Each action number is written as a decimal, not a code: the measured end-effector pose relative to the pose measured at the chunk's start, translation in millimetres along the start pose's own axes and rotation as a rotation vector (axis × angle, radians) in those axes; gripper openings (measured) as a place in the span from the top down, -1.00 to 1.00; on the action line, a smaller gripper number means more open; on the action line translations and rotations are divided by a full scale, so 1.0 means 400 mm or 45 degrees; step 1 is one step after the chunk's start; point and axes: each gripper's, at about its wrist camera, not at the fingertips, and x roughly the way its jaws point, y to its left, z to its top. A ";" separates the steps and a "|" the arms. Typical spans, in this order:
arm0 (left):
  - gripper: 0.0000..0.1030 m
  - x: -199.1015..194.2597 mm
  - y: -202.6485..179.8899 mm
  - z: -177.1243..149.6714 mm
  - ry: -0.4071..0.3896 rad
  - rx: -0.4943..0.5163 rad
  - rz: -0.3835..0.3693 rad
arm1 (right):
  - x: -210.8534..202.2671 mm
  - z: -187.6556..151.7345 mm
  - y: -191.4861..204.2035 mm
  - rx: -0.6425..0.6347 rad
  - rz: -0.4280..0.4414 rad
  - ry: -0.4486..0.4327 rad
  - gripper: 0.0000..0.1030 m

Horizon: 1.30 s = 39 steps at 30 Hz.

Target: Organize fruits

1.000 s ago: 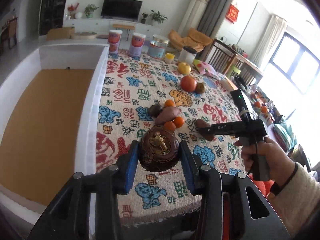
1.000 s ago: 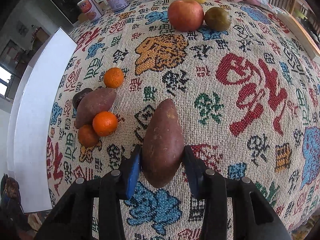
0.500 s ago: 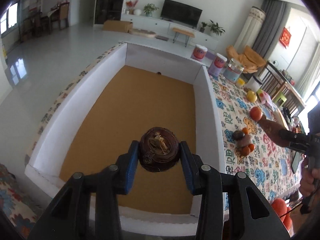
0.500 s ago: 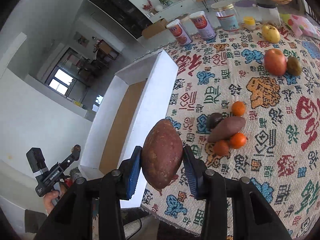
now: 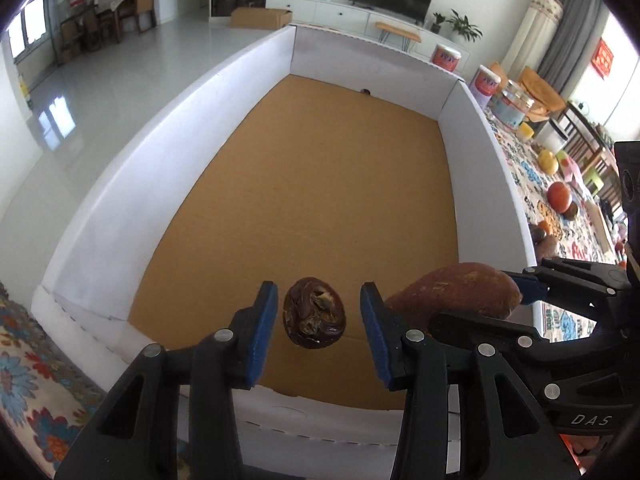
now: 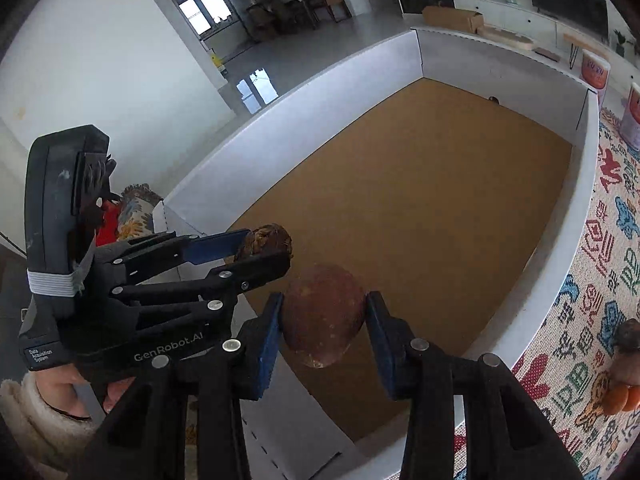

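A dark brown, wrinkled round fruit (image 5: 314, 318) hangs between the blue pads of my left gripper (image 5: 318, 297), just above the brown floor of the white-walled box (image 5: 120, 200). The left jaws are opening, and a gap shows on each side of the fruit. My right gripper (image 6: 325, 307) is shut on a reddish-brown sweet potato (image 6: 324, 318) over the box's near end. In the left wrist view the sweet potato (image 5: 452, 300) hangs close to the right of the fruit. From the right wrist, the left gripper (image 6: 264, 252) sits just left with the fruit (image 6: 266, 239) at its tips.
Right of the box wall (image 6: 576, 248) lies a patterned tablecloth (image 6: 600, 320) with another sweet potato (image 6: 628, 344), an orange (image 6: 618, 400), a red apple (image 5: 559, 196), a yellow fruit (image 5: 548, 161) and cans (image 5: 486, 82). The box floor (image 5: 320, 180) is bare.
Both grippers swung left from over the tablecloth to over the box's near end. The left jaws have parted and no longer press on the dark fruit. The right still grips the sweet potato.
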 end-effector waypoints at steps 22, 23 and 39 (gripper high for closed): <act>-0.86 -0.091 -0.499 -0.094 -0.141 0.422 -0.455 | -0.426 -0.440 -0.530 0.630 -0.748 -0.388 -0.88; -0.86 -0.065 -0.543 -0.110 -0.124 0.445 -0.475 | -0.437 -0.478 -0.582 0.704 -0.804 -0.390 -0.88; -0.86 0.264 -0.713 -0.144 -0.091 0.531 -0.148 | -0.405 -0.609 -0.740 0.858 -1.015 -0.319 -0.88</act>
